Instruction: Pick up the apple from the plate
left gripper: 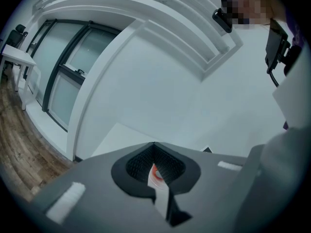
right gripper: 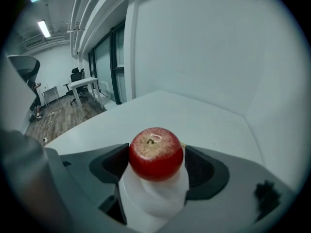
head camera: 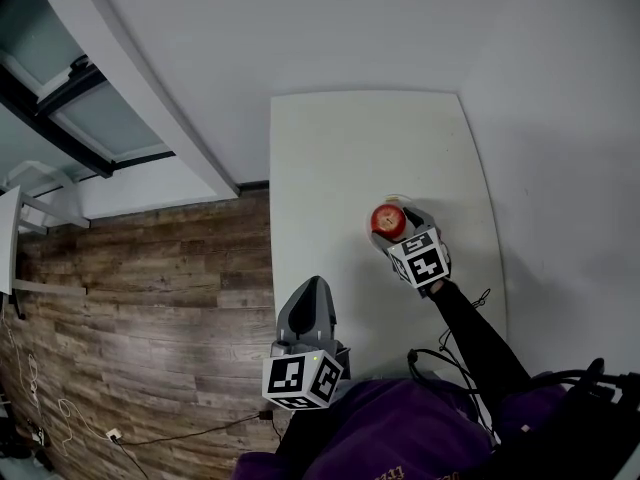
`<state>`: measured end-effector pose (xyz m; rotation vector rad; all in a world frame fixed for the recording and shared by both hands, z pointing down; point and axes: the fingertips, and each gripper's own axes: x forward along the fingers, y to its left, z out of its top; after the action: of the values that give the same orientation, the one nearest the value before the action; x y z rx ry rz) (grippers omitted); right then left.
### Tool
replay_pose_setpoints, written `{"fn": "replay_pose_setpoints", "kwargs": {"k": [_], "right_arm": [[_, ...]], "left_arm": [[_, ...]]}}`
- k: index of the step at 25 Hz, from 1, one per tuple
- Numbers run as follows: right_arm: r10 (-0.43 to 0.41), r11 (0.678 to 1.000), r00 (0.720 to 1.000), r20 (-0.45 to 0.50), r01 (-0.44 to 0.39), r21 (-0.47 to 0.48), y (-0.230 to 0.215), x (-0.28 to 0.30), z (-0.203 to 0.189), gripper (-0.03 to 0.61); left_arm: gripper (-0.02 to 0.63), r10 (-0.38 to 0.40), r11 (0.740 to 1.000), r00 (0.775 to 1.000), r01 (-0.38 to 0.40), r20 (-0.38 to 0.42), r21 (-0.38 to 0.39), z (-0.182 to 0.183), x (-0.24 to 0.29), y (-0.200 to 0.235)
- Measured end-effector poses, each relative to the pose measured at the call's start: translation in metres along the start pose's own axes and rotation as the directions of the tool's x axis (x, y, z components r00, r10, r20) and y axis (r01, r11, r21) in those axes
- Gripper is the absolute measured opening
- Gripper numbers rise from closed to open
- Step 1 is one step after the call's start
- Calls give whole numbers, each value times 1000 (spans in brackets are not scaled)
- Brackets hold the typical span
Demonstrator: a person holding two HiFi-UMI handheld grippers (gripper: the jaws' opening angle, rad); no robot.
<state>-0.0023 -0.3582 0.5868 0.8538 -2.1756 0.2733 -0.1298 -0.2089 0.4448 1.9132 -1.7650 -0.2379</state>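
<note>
Right gripper pinches the red apple by both sides, just above its white plate, apparently set to lift. Left gripper waits, jaws together, at the table edge.

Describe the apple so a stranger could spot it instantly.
On the white table, toward its right edge, the right gripper reaches over a white plate. Between its jaws sits the apple: round, red, the only coloured thing there.
</note>
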Motion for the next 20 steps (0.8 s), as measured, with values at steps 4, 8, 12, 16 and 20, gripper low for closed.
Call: {"fn": "replay_pose_setpoints", "kwargs": {"k": [4,8,12,16,20], "right_arm": [[4,1000,1000,-4,-4,-8,1,1,0,353],[16,1000,1000,-6,-17,-6,1,0,-2,353],[12,1000,1000,9,-12,-1,0,-5,1,353],[-5,1000,999,33,5,15,-6,-15,3,352],[-4,999,999,43,3,34,-5,-23,-1,351]], "left_arm": [[5,7,1000,1000,-7,-4,5,-1,-1,2],[5,3,1000,1000,-3,-13,8,-3,-1,1],[5,-4,1000,1000,5,-15,17,0,0,1],[5,-15,1000,1000,15,-14,21,-1,0,-2],[5,-29,999,999,29,-18,17,-3,-2,-5]]}}
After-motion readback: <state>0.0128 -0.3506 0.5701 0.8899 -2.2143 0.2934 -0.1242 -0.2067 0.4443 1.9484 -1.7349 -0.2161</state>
